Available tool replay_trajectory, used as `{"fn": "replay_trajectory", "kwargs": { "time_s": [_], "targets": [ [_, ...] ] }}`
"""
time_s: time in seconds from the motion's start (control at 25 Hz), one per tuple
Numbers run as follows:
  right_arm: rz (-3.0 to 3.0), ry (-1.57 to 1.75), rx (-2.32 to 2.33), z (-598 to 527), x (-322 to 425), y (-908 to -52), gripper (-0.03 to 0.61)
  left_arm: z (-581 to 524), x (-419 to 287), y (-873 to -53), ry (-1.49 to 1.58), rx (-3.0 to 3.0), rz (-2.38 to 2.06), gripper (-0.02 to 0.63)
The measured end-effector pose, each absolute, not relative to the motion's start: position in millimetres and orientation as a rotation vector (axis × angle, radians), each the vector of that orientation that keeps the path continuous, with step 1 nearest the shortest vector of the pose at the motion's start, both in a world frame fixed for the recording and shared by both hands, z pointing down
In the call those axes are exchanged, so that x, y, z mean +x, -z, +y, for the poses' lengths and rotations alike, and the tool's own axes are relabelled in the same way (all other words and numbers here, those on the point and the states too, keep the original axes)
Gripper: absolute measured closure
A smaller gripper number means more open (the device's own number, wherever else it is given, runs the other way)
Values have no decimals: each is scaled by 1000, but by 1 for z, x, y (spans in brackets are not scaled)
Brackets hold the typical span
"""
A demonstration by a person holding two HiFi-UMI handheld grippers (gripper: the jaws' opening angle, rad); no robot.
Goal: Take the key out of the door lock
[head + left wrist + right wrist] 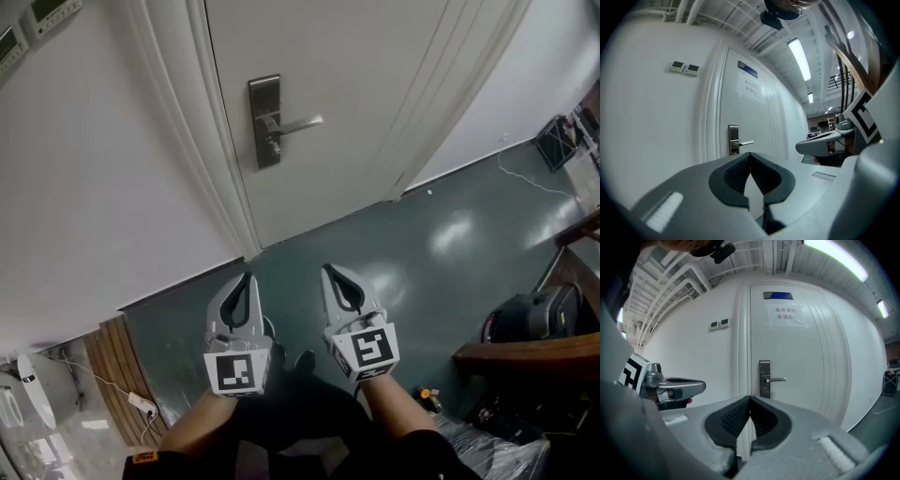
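The white door (pixel 356 84) is closed and carries a steel lock plate (pixel 265 122) with a lever handle (pixel 302 123). A small stub under the lever looks like the key (pixel 274 146); it is too small to make out clearly. Both grippers are held low over the floor, well short of the door. My left gripper (pixel 247 277) is shut and empty, as is my right gripper (pixel 329 270). The left gripper view shows the shut left gripper (pixel 750 154) below the lock plate (pixel 733 139). The right gripper (pixel 750 398) points at the lock plate (pixel 764 379).
Two wall panels (pixel 47 14) hang left of the door frame. A paper sign (pixel 787 314) is on the door. A wooden table (pixel 534 352) and a black bag (pixel 534 314) stand at the right. Wooden slats (pixel 117 375) and a power strip (pixel 141 405) lie at the left.
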State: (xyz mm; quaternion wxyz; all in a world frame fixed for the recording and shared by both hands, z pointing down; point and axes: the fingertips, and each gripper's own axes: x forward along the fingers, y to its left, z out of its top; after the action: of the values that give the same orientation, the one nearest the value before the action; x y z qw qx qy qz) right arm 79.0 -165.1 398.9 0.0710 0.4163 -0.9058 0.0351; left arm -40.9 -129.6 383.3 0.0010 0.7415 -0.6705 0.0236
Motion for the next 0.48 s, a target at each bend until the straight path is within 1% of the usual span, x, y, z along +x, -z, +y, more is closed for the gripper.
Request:
{"fn": "replay_trajectory", "kwargs": {
  "time_s": [0.48],
  "targets": [
    [-2680,-305,1234,-257,27,-412,587,-220,-84,-402,-38,2373,-2023,597]
  ]
}}
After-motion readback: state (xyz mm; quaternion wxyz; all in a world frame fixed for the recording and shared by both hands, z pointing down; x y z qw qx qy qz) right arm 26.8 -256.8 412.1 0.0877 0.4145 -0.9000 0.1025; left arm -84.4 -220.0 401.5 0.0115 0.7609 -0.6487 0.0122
